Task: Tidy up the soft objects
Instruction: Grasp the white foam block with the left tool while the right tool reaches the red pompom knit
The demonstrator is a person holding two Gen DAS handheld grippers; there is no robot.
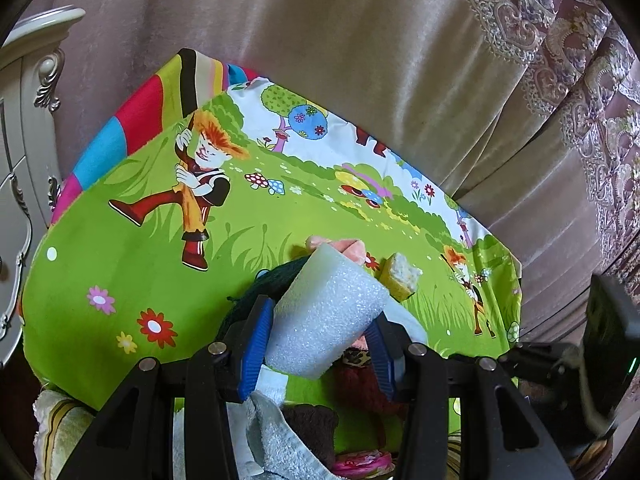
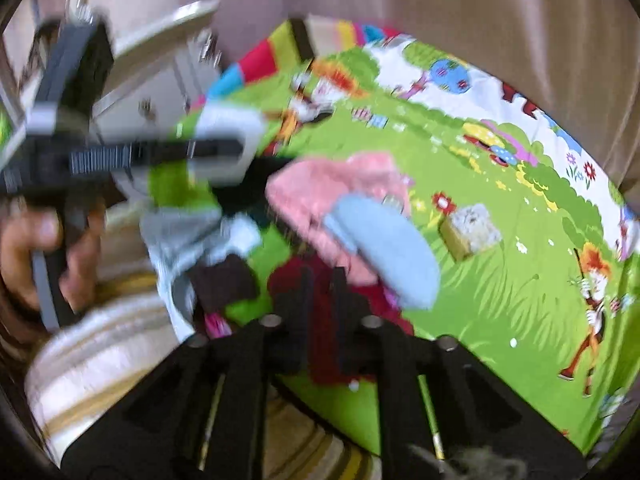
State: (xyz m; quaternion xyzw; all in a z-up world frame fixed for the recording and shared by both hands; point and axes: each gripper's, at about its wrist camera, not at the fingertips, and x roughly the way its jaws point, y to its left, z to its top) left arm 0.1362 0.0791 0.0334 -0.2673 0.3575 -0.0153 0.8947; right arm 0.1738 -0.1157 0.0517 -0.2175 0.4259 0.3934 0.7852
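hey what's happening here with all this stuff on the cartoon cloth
A person is sorting soft things on a table covered with a green cartoon cloth. The left gripper is clamped on a white foam piece, held above a pile of towels and fabrics. The right gripper hangs over a dark red cloth, though blur hides whether it grips it. A yellow sponge sits apart on the cloth.

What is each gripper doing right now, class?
Left gripper: closed on the white foam block.
Right gripper: narrowly parted over the dark red cloth; blur hides whether it grips.
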